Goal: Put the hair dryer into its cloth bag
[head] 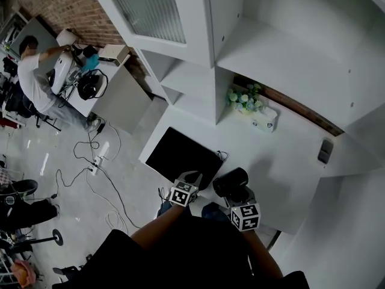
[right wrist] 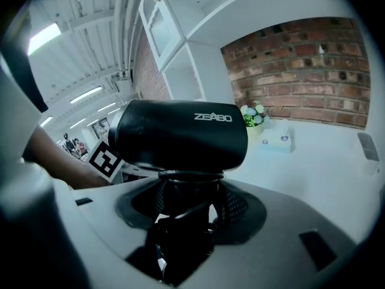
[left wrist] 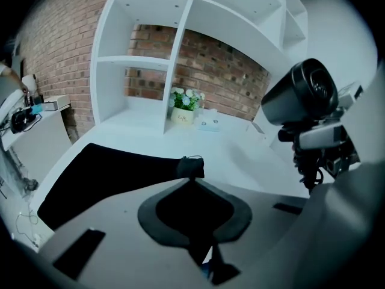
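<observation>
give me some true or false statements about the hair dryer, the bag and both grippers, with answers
1. The right gripper is shut on the handle of the black hair dryer. True.
2. The hair dryer is already inside the cloth bag. False: it is outside the bag, held up in the right gripper, while most of the bag lies flat on the white table.
3. The left gripper has its jaws closed on an edge of the cloth bag. True.
4. The pot of flowers stands on the floor. False: it stands on the white table, next to the shelf unit.
</observation>
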A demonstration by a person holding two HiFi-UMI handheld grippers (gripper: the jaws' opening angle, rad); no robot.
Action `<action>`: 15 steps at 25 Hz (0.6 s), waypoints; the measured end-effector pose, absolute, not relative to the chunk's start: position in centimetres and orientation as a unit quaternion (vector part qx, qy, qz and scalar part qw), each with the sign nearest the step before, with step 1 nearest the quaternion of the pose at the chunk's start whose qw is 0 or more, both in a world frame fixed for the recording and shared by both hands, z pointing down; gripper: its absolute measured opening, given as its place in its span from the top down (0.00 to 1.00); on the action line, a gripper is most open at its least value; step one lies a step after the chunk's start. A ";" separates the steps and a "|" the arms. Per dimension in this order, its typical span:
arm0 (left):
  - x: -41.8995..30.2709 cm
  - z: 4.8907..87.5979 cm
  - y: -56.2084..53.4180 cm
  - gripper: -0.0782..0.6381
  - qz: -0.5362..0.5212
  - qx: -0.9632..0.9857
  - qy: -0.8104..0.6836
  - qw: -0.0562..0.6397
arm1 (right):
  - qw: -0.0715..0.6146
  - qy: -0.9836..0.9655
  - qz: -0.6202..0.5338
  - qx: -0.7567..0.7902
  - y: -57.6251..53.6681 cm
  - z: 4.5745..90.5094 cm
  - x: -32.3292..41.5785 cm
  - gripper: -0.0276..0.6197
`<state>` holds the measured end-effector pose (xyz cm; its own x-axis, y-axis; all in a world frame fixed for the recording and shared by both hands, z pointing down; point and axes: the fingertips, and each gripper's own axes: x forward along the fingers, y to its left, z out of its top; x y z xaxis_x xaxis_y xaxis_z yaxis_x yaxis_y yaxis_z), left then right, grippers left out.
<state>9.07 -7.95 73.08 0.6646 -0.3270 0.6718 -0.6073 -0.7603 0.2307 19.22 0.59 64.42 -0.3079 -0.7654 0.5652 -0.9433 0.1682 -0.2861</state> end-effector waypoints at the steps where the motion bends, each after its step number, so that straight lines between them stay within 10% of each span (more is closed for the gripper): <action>1: 9.1 72.9 -8.0 0.84 0.308 0.887 -0.262 0.224 | 0.158 -0.752 0.302 0.564 0.3 65.0 18.9 0.58; 15: 8.9 71.4 -7.7 0.84 0.282 0.905 -0.239 0.210 | 0.287 -0.729 0.346 0.517 -0.7 73.2 16.2 0.58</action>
